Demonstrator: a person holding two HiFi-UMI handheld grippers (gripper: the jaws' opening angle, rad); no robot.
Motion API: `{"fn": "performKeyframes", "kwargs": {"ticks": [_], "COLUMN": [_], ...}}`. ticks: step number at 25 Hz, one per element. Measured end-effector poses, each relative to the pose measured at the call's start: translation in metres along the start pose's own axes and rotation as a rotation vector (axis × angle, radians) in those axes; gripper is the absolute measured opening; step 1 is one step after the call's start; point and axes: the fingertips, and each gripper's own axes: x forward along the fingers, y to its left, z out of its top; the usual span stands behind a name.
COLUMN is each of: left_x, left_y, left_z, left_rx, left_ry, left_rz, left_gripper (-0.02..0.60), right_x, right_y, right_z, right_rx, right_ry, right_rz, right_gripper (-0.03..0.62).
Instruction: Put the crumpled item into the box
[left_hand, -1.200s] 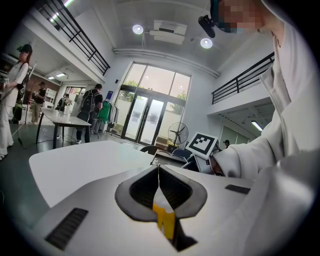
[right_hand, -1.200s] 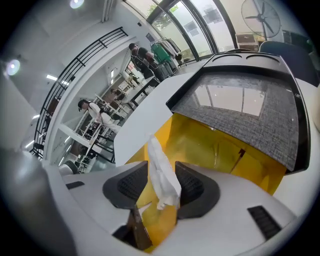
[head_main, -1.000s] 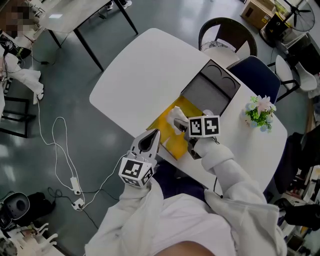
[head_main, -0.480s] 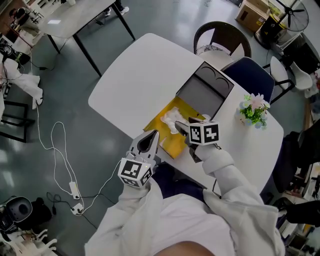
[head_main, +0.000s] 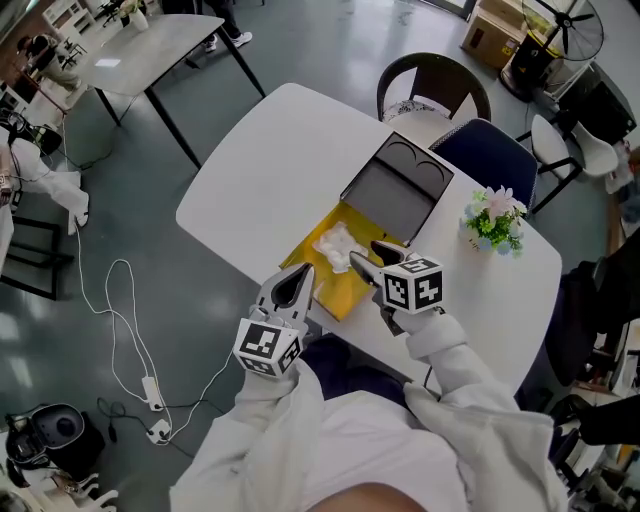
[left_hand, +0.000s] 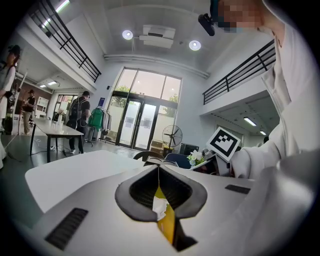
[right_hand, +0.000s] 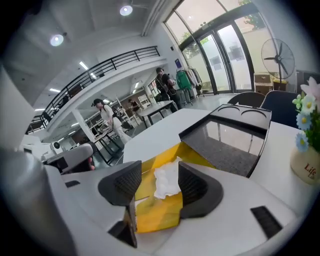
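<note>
Head view, item by item.

- Crumpled item (head_main: 334, 243): white wad, lying loose inside the box (head_main: 338, 292), towards its far end. Nothing grips it.
- Box: yellow, open, at the near edge of the white table (head_main: 270, 150); its grey lid (head_main: 392, 192) is folded back on the far side.
- Right gripper (head_main: 368, 256): a second ago it was down at the wad inside the box; it is now raised and drawn back to the near right of it, clear of the contents. Its jaws have just been closing a little but remain wide apart. The right gripper view shows the wad only through the gap, lying beyond the pads and touched by neither.
- Left gripper (head_main: 297, 281): at the near left of the box, just beside its edge, jaws together with nothing pinched between them. Placement little changed over the second.
- Flower pot (head_main: 490, 226): far right on the table, well apart from the work.

Assessment: release made and hand retracting, so placement reads as done. The lid is still open, should closing be wanted.
</note>
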Motion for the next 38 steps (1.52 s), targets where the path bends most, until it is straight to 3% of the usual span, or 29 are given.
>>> {"fn": "performKeyframes", "kwargs": {"ticks": [6, 14, 22, 30, 38], "left_x": [0.008, 0.020, 0.033, 0.043, 0.042], "left_y": [-0.011, -0.024, -0.041, -0.055, -0.065], "left_z": [0.016, 0.043, 0.078, 0.100, 0.102], "left_rx": [0.038, 0.087, 0.129, 0.174, 0.193], "left_ry": [-0.009, -0.033, -0.085, -0.120, -0.129], "left_rz": [-0.026, -0.070, -0.123, -0.150, -0.145], "left_gripper": [0.018, 0.018, 0.018, 0.018, 0.018], "right_x": [-0.032, -0.084, -0.136, -0.181, -0.200], "right_y": [0.010, 0.008, 0.005, 0.002, -0.006], "right_z": [0.026, 0.064, 0.091, 0.098, 0.079], "right_rx": [-0.059, -0.089, -0.191, -0.313, -0.212], "right_ry": [-0.132, -0.345, -0.527, -0.649, -0.701], "right_rz": [0.026, -0.005, -0.083, -0.216, -0.286], "right_gripper": [0.232, 0.168, 0.079, 0.058, 0.046]}}
